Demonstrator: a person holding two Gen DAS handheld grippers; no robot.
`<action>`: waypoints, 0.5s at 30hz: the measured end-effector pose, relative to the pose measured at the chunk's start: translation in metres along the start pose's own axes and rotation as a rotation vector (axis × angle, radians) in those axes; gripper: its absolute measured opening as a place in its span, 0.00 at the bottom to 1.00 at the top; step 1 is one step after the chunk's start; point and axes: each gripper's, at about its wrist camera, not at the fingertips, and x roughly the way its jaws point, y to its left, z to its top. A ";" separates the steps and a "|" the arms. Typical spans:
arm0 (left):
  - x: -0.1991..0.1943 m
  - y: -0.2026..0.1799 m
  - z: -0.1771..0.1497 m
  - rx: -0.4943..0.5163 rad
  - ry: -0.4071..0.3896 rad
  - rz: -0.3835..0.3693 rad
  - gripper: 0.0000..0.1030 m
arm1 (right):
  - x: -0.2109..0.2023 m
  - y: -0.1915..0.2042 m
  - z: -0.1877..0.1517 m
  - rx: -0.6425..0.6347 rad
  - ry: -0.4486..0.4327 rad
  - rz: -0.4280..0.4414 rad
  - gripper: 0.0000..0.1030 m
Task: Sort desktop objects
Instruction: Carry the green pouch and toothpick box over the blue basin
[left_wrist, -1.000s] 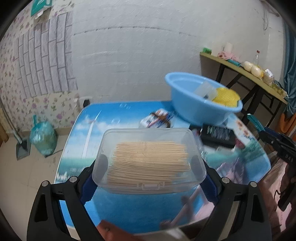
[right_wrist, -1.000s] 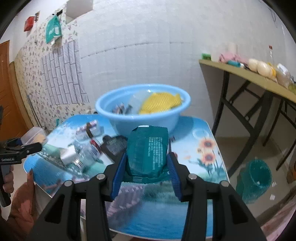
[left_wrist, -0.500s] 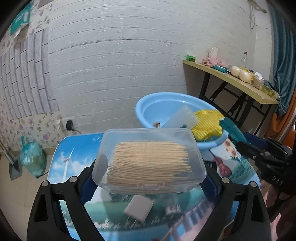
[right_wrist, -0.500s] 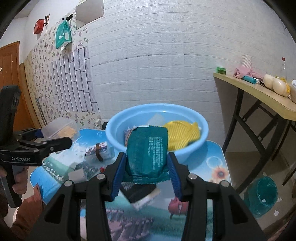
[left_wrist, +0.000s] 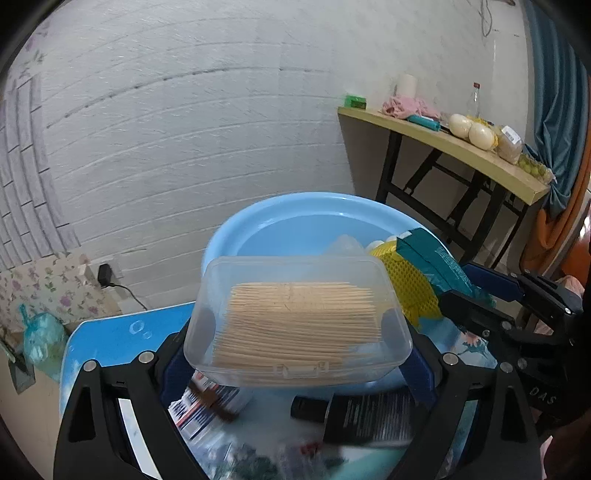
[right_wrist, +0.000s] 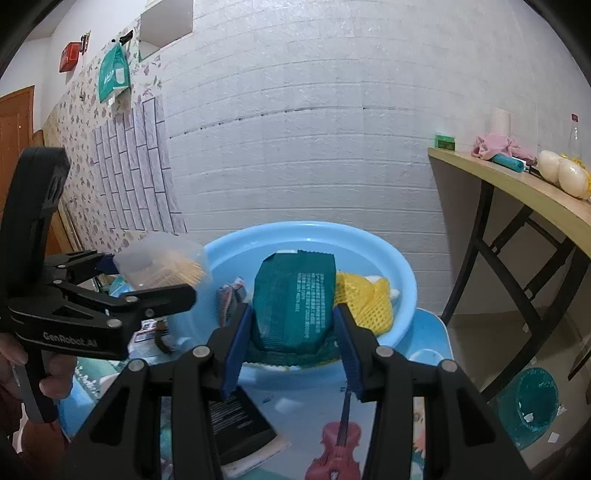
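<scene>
1. I judge this the carry-and-drop step: both loads hang at the blue basin, so the next move calls for getting each one over the rim before I let go.
2. My left gripper stands wide, its jaws clamped on the clear toothpick box, which sits at the basin's near rim.
3. My right gripper is squeezed tight on the green packet, poised over the near edge beside the yellow mesh.
</scene>
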 end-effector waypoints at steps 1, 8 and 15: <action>0.005 -0.001 0.002 0.004 0.004 -0.001 0.90 | 0.003 -0.002 0.001 0.000 0.000 -0.001 0.43; 0.029 -0.002 0.009 0.011 0.022 -0.005 0.90 | 0.020 -0.015 0.010 0.013 -0.013 -0.025 0.43; 0.039 -0.001 0.012 -0.009 0.034 -0.010 0.90 | 0.030 -0.019 0.023 0.019 -0.029 -0.038 0.45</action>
